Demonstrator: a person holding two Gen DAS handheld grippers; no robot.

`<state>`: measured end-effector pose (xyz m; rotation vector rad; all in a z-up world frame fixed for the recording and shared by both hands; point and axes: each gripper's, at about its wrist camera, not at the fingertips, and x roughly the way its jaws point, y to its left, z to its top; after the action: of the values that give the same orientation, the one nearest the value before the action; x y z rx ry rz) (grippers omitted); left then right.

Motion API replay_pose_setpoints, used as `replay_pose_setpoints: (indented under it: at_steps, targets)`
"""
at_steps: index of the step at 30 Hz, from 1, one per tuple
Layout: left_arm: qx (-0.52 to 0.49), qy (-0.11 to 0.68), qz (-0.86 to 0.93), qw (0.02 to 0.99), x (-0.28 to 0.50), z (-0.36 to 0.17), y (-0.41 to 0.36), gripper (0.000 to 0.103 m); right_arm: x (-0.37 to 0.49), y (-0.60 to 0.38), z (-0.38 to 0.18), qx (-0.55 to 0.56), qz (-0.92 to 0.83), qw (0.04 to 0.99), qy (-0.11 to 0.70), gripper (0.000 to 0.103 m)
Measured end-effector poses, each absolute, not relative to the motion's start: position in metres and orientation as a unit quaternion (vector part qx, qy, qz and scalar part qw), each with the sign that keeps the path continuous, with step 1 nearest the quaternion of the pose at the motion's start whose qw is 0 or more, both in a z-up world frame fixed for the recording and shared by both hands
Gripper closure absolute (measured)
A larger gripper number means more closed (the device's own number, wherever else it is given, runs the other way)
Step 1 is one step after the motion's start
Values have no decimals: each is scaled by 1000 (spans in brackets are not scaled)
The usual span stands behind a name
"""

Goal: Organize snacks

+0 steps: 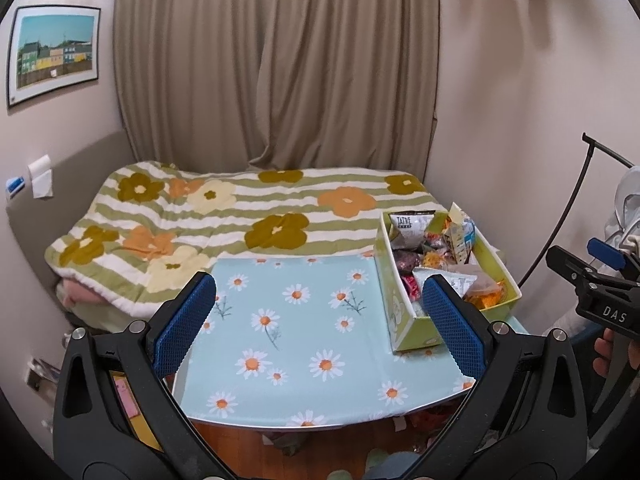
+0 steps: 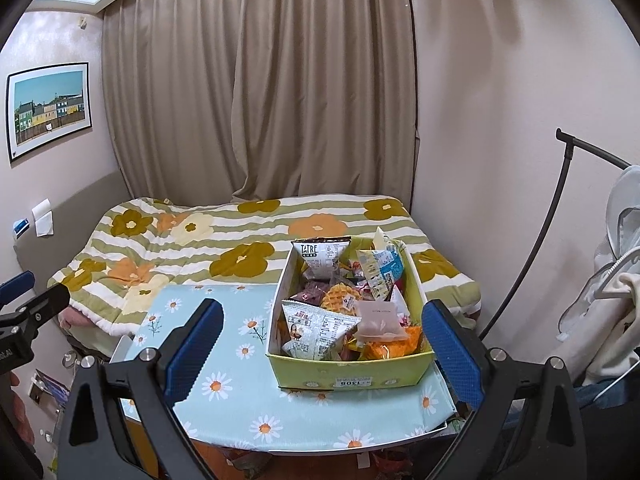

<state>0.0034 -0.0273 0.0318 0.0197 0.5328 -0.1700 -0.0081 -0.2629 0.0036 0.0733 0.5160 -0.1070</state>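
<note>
- Beige curtains (image 1: 276, 64) are hanging behind a flowered bed (image 1: 224, 216).
- Left gripper (image 1: 320, 320) is hovering wide over the daisy tabletop (image 1: 280, 344), holding nothing.
- Snacks (image 2: 344, 308) are sitting inside the green box (image 2: 352, 372) on the tabletop's right side.
- Right gripper (image 2: 320, 344) is spreading wide, empty, before the box.

Table (image 2: 224, 412): stands before the bed (image 2: 248, 240). Box (image 2: 348, 376): on the table's right half, near its front edge. Snack packets (image 2: 320, 332): heaped inside the box. Curtain (image 2: 256, 80): behind the bed. Framed picture (image 2: 48, 108): on the left wall. Clothes rack (image 2: 568, 200): right of the table, against the right wall.
</note>
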Motion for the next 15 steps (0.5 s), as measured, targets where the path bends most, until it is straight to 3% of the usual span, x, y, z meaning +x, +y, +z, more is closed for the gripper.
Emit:
replay_pose_setpoints:
  at_steps: [15]
  targets:
    - [8,261,-88,961,5,33,-28,0,-4,-264,5,43,-58,966,250,4]
